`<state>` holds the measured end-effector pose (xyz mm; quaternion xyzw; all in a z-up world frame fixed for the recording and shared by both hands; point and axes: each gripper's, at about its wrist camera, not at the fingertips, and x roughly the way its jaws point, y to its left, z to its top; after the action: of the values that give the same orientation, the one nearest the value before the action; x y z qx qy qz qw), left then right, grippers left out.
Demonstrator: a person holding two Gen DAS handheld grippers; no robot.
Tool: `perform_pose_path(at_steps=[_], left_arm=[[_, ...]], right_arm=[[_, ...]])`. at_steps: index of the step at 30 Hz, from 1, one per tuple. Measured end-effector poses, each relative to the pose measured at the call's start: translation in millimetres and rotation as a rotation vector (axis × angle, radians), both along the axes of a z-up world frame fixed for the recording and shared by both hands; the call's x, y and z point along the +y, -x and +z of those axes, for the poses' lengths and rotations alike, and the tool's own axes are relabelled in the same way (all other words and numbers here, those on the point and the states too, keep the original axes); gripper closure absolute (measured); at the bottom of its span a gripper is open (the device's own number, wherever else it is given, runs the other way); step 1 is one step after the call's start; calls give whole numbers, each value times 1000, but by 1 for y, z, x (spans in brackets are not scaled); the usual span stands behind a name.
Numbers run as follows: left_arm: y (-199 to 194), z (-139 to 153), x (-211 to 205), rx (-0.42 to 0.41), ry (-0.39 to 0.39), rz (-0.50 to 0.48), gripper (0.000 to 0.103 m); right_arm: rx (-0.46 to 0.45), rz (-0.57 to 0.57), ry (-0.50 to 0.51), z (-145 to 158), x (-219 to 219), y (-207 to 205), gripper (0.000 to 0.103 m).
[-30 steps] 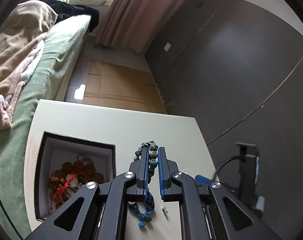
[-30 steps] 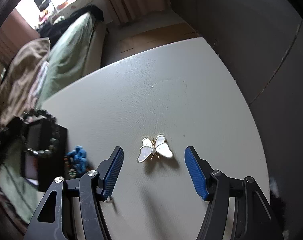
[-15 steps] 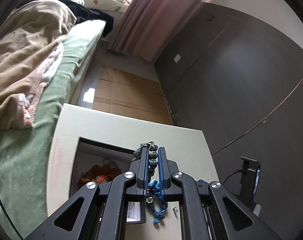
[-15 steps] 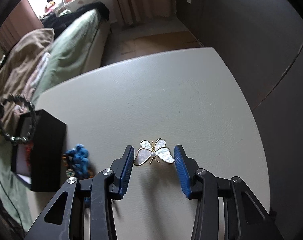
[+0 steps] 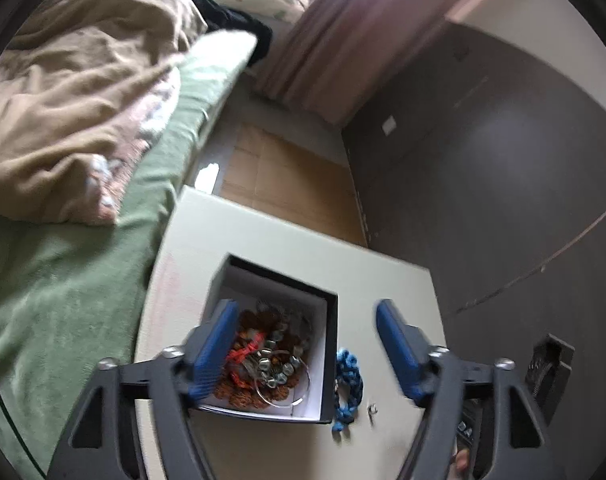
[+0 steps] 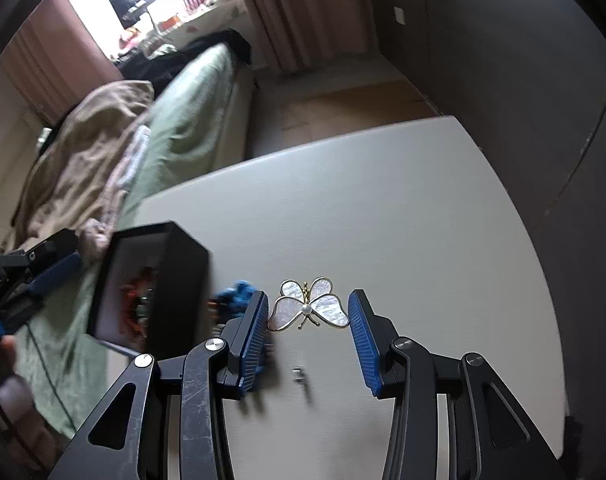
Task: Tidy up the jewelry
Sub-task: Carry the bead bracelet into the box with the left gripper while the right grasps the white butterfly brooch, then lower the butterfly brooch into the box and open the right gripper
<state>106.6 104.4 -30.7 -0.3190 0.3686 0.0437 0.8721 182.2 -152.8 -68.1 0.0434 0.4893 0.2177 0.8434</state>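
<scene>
The butterfly brooch (image 6: 309, 309) sits between the blue pads of the right gripper (image 6: 308, 334), its wing tips touching both pads; the claw is clenched on it after closing in from a wider spread. Only the right wrist view shows the brooch. A small metal bit (image 6: 301, 376) lies on the table (image 6: 383, 208) just under it, near the camera.

To the left stands the black box (image 6: 183, 280), open side toward the bed (image 6: 191, 120). From the right view its inside is dim, with only a red and green tangle visible. The left wrist view looks straight down into its white lining (image 5: 263, 284) and shows a heap of brown beads, red cord and silver-green beads (image 5: 269, 360).

The left gripper (image 5: 303, 346) hangs over the box, its jaws just sprung wide and released, nothing between them. The right view catches it only as a blurred blue finger at the frame's left edge.

A blue bracelet (image 5: 347, 384) lies on the table against the box's right wall; in the right view it shows as a blue clump (image 6: 237, 294) behind the left pad. A tiny ring (image 5: 371, 410) lies beside it.
</scene>
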Motion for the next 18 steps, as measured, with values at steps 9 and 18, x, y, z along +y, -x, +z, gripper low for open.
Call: perform_pose_path(at_steps=[9, 18], left_arm=[[13, 3, 23, 7, 18, 41, 28], [24, 9, 43, -8, 3, 84, 28]], right_arm=[[-65, 55, -142, 25, 25, 15, 60], [-72, 113, -231, 30, 56, 20, 60]])
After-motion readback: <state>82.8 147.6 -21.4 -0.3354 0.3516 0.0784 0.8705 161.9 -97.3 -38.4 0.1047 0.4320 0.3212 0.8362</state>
